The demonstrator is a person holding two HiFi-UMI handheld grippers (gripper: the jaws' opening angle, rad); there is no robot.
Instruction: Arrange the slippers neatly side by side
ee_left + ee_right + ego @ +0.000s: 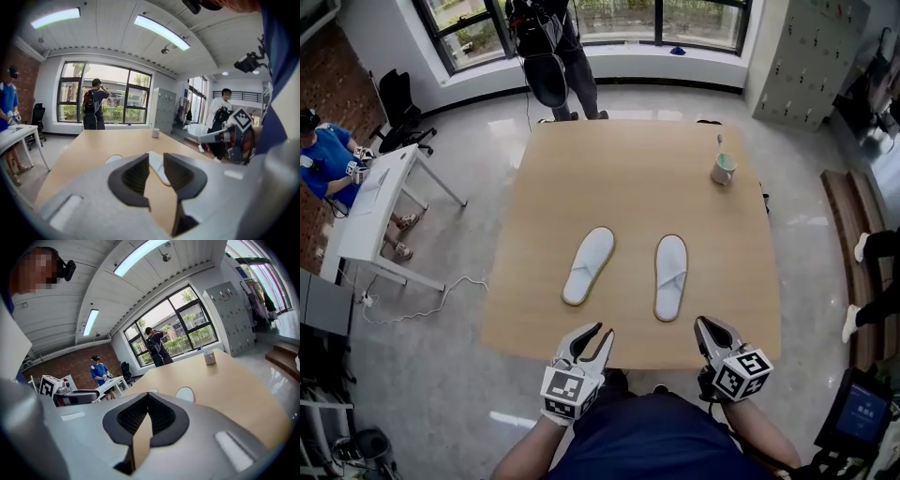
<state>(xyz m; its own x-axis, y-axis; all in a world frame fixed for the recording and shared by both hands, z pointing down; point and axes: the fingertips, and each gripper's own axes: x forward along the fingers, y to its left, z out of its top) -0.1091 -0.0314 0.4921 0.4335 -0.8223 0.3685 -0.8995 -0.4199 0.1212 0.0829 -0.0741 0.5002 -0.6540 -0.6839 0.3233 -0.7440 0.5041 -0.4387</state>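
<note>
Two white slippers lie mid counter [628, 178], apart. Left slipper [589, 265] is tilted, its far end leaning toward the other; right slipper [671, 277] lies nearly straight. Both tongs hover at the near edge, touching neither slipper. Left tongs [602, 330] are partly open with nothing gripped. Right tongs [701, 322] are closed tight and empty. A cup [723, 170] stands at the far right of the counter.

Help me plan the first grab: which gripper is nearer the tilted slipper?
Left. The left gripper hovers just short of the tilted slipper; the right gripper is farther off, to its right.
</note>
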